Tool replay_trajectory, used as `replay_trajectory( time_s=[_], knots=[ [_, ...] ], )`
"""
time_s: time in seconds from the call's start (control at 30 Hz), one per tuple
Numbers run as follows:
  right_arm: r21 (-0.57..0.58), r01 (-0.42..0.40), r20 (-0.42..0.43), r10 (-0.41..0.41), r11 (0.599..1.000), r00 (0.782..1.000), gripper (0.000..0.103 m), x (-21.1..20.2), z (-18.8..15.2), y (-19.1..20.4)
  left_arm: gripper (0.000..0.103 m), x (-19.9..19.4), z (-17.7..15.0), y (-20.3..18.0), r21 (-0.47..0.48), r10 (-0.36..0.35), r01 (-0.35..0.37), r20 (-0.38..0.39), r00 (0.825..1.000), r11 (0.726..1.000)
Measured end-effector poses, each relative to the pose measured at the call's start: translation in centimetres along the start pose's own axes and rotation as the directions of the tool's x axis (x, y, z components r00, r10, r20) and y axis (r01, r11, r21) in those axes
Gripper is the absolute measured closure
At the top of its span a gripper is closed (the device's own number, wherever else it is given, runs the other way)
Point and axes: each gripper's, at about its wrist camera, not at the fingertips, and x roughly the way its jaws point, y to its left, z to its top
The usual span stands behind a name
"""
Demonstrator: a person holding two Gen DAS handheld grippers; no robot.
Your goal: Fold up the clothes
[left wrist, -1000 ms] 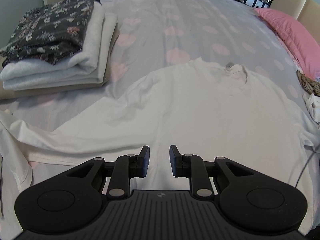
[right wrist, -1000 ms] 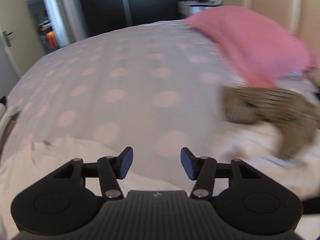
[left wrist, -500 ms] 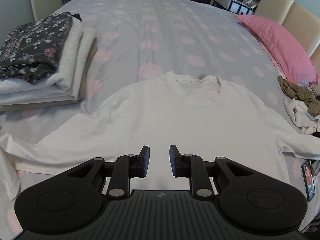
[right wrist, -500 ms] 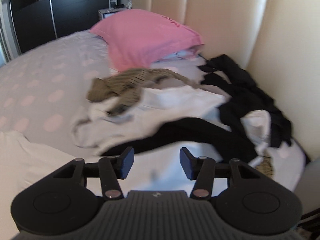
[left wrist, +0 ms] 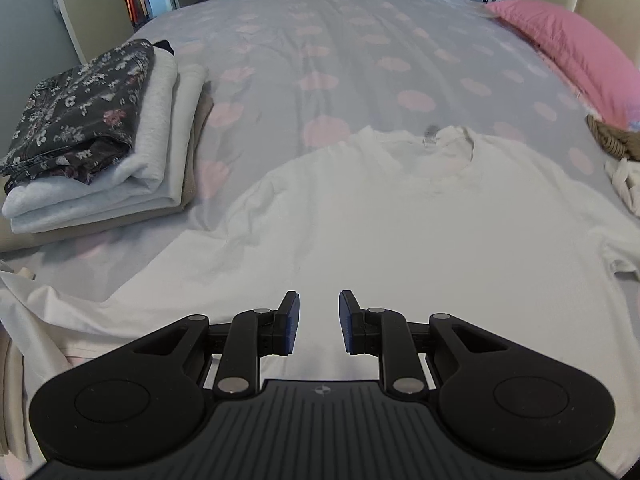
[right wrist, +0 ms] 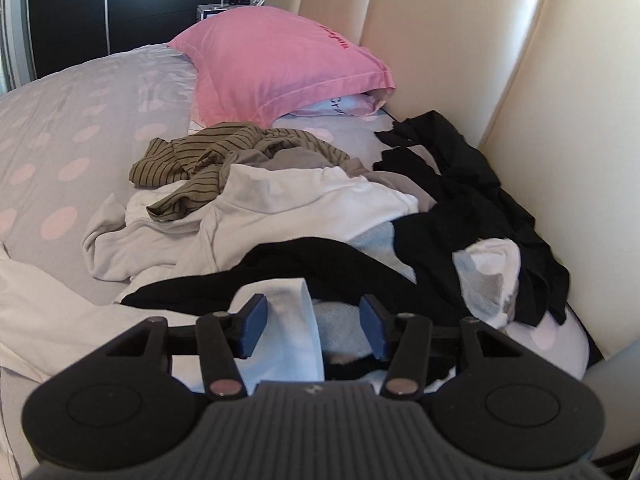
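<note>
A white T-shirt (left wrist: 400, 224) lies spread flat on the dotted bedspread (left wrist: 320, 40), collar away from me. My left gripper (left wrist: 319, 316) is open and empty, hovering over the shirt's lower part. In the right wrist view a pile of unfolded clothes (right wrist: 320, 208) lies by the headboard: a striped olive top (right wrist: 208, 156), white garments, black garments (right wrist: 460, 200). My right gripper (right wrist: 313, 318) is open and empty just above the near side of the pile, with a white and light blue piece (right wrist: 296, 320) showing between its fingers.
A stack of folded clothes (left wrist: 100, 136) with a dark floral piece on top sits at the left of the bed. A pink pillow (left wrist: 568, 48) lies at the right, also in the right wrist view (right wrist: 276, 60). The cream padded headboard (right wrist: 480, 40) stands behind the pile.
My right gripper swung right, from the open bedspread to the clothes pile, and came closer to it. My left gripper drew back and shifted over the shirt. Both stayed open.
</note>
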Motion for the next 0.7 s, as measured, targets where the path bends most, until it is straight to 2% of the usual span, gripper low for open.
replay_trajectory(
  time_s=[0.03, 0.07, 0.1, 0.13, 0.2, 0.33, 0.5, 0.6, 0.7],
  knots=[
    [-0.001, -0.013, -0.008, 0.013, 1.0, 1.0, 0.071, 0.2, 0.0, 0.1, 0.084, 0.2, 0.0, -0.2, 0.005, -0.003, 0.003, -0.006, 1.0, 1.0],
    [-0.003, -0.026, -0.021, 0.026, 1.0, 0.999, 0.08, 0.3, 0.1, 0.3, 0.084, 0.4, 0.0, -0.4, 0.01, -0.007, 0.007, -0.011, 1.0, 1.0],
    [-0.009, -0.037, -0.026, 0.036, 0.999, 0.999, 0.095, 0.2, 0.1, 0.6, 0.084, 0.4, 0.0, -0.6, 0.015, -0.013, 0.013, -0.011, 1.0, 1.0],
    [-0.02, -0.041, -0.018, 0.04, 0.999, 0.999, 0.098, -0.3, 0.1, 1.0, 0.084, 0.4, 0.0, -0.8, 0.021, -0.019, 0.019, -0.01, 1.0, 1.0],
    [-0.039, -0.056, 0.0, 0.056, 0.998, 0.998, 0.101, -1.5, 0.2, 1.7, 0.084, 0.2, 0.0, -1.3, 0.03, -0.036, 0.036, -0.005, 0.999, 0.999],
    [-0.033, -0.147, 0.052, 0.149, 0.989, 0.988, 0.103, -6.1, 1.6, 3.8, 0.084, -0.4, 0.1, -1.9, 0.044, -0.068, 0.067, 0.005, 0.998, 0.997],
    [-0.136, -0.265, 0.066, 0.276, 0.955, 0.959, 0.103, -12.2, 3.5, 9.7, 0.084, -2.0, -0.1, -2.3, 0.053, -0.112, 0.111, 0.027, 0.993, 0.992],
    [-0.199, -0.273, 0.067, 0.291, 0.941, 0.954, 0.102, -14.7, 3.9, 13.2, 0.084, -3.2, -0.2, -2.5, 0.061, -0.139, 0.136, 0.047, 0.989, 0.989],
    [-0.206, -0.277, 0.053, 0.293, 0.939, 0.955, 0.099, -15.3, 3.7, 14.7, 0.084, -4.3, -0.3, -2.6, 0.066, -0.153, 0.148, 0.072, 0.986, 0.987]
  ],
)
